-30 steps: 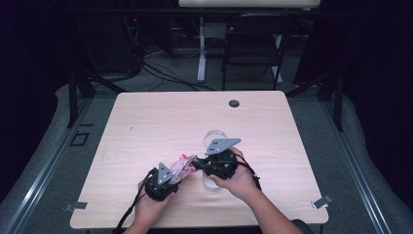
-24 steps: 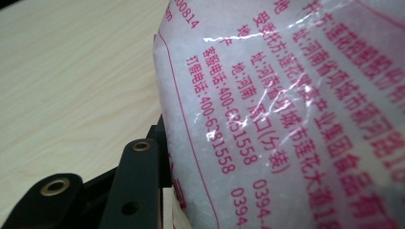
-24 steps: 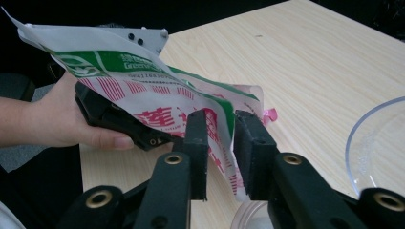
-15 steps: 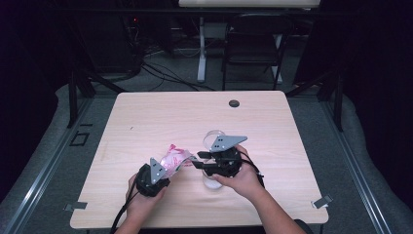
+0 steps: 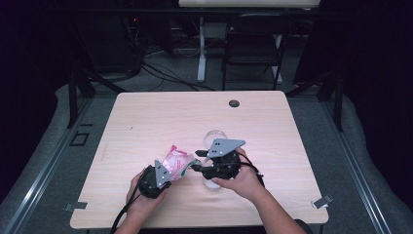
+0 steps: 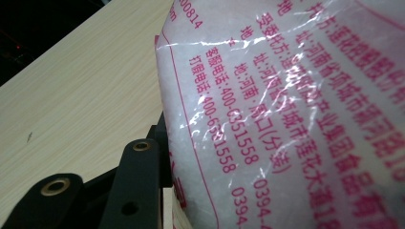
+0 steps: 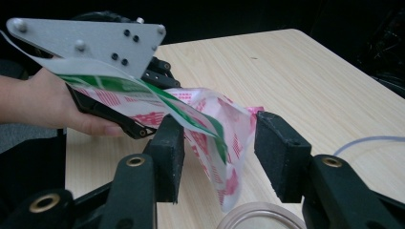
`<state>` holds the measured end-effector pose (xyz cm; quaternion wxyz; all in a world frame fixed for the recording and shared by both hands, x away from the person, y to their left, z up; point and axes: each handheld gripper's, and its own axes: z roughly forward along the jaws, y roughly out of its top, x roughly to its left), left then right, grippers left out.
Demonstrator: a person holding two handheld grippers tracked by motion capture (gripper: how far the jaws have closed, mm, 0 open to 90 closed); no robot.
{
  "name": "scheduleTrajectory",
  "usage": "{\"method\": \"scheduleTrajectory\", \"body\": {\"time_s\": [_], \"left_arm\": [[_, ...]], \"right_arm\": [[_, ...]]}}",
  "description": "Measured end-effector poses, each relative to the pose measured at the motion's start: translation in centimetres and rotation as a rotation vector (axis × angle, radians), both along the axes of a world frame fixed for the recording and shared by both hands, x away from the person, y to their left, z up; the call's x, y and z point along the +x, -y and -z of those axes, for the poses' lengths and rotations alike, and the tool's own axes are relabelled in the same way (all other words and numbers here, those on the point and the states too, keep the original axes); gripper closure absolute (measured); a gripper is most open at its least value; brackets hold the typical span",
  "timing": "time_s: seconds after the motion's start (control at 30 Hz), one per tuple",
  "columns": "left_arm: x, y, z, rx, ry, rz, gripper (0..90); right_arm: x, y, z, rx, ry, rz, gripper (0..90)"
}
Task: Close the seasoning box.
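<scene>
A pink, white and green plastic bag (image 5: 178, 165) of white grains hangs just above the wooden table (image 5: 160, 117). My left gripper (image 5: 164, 174) is shut on its lower part; the printed film (image 6: 286, 105) lies against one black finger (image 6: 138, 181). My right gripper (image 5: 197, 161) faces it from the right. Its jaws have just been opening and now stand open, with the bag's free end (image 7: 210, 129) hanging loose between the pads (image 7: 279, 152) without touching them. A clear round jar (image 5: 215, 135) stands under the right gripper, its rim (image 7: 260, 214) below the bag's tip.
A small black round disc (image 5: 234, 103) sits near the table's far edge. A dark chair (image 5: 253, 44) and cables stand on the floor beyond. Both forearms come in over the near edge. A thin cable (image 7: 367, 139) lies on the table at right.
The right gripper's jaws have spread apart and let go of the bag's end. The left gripper, still holding the bag, has shifted slightly left.
</scene>
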<state>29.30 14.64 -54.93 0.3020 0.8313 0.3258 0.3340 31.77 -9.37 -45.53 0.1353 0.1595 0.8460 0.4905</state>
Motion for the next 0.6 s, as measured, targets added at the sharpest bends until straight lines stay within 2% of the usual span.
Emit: {"method": "scheduleTrajectory", "body": {"time_s": [0.33,0.5,0.6], "left_arm": [[0.1,0.1,0.2,0.005,-0.017,0.006,60.4],[0.0,0.2,0.2,-0.004,-0.011,0.015,60.5],[-0.1,0.1,0.1,-0.009,-0.004,0.019,60.5]], "right_arm": [[-0.8,-0.7,-0.1,-0.019,0.043,-0.054,58.5],[-1.0,-1.1,0.3,-0.039,0.022,-0.085,62.7],[-0.9,-1.4,0.6,-0.056,0.009,-0.076,63.6]]}}
